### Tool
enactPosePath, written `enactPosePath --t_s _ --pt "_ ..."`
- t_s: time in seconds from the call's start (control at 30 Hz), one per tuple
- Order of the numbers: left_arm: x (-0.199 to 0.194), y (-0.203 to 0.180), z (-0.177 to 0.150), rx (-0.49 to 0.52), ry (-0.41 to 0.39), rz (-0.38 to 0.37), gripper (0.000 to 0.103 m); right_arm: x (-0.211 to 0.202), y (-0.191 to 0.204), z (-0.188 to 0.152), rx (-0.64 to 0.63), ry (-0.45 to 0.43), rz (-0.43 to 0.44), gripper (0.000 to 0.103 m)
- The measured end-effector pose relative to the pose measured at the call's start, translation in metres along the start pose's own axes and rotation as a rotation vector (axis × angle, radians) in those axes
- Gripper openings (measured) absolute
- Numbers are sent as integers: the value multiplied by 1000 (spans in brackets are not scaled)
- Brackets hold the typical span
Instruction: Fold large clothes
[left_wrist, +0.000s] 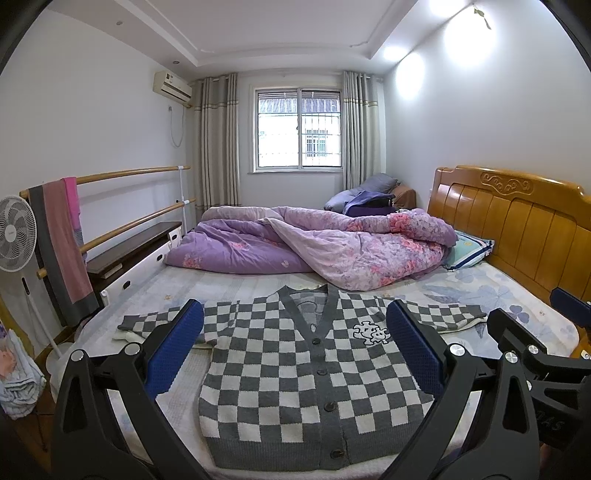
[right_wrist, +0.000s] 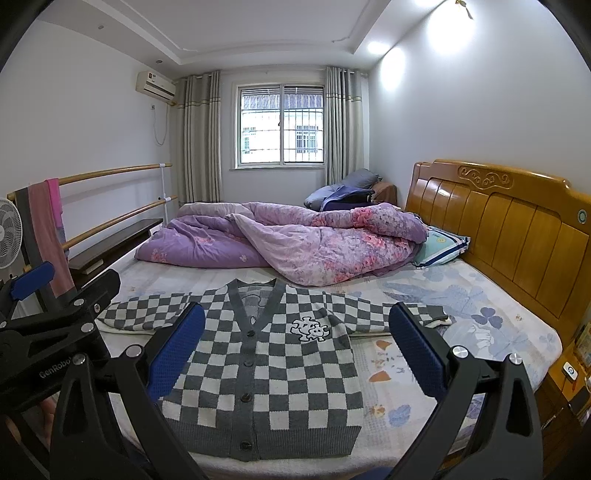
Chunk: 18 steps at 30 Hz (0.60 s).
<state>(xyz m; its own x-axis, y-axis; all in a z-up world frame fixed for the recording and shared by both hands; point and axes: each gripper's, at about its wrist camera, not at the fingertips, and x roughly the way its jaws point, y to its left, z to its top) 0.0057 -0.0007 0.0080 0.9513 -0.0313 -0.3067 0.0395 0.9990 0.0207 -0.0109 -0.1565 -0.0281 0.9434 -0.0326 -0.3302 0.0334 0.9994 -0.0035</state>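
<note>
The grey-and-white checkered knit cardigan (left_wrist: 295, 376) lies spread flat, front up and buttoned, on the near part of the bed's pale floral-printed sheet (left_wrist: 517, 295), its hem toward the cameras and both sleeves stretched out sideways, so the folding itself looks not yet begun: this reads as the opening step, with the garment laid out and both tools poised above it. The left gripper (left_wrist: 295, 354) hangs over the cardigan's body with its jaws wide apart and nothing between its blue textured pads (left_wrist: 173, 354); the right gripper (right_wrist: 297, 354) likewise stands with its jaws wide apart and empty, over the garment's right half and the bare sheet beside it. The next move probably calls for each gripper to come down on a sleeve end or shoulder edge, pinch the knit and carry it inward across the chest. The cardigan is a soft, fairly thick knit with ribbed grey hem and placket, dark round buttons (right_wrist: 243, 397) down the front, a V neck and a small white puzzle-piece emblem (right_wrist: 310, 329) on the chest; such fabric should pinch easily but may stretch or drag the sheet. A crumpled purple floral quilt (left_wrist: 332, 247) lies beyond the collar, just touching or nearly so, before a glossy carved wooden headboard (left_wrist: 517, 221).
</note>
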Motion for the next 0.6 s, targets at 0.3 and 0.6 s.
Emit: enactPosePath --t_s 0.3,0.6 --pt "0 -1 -1 1 1 -1 98 1 -2 -2 7 4 1 96" --pt "1 -5 -2 4 1 -1 98 2 -5 -5 12 5 3 96"
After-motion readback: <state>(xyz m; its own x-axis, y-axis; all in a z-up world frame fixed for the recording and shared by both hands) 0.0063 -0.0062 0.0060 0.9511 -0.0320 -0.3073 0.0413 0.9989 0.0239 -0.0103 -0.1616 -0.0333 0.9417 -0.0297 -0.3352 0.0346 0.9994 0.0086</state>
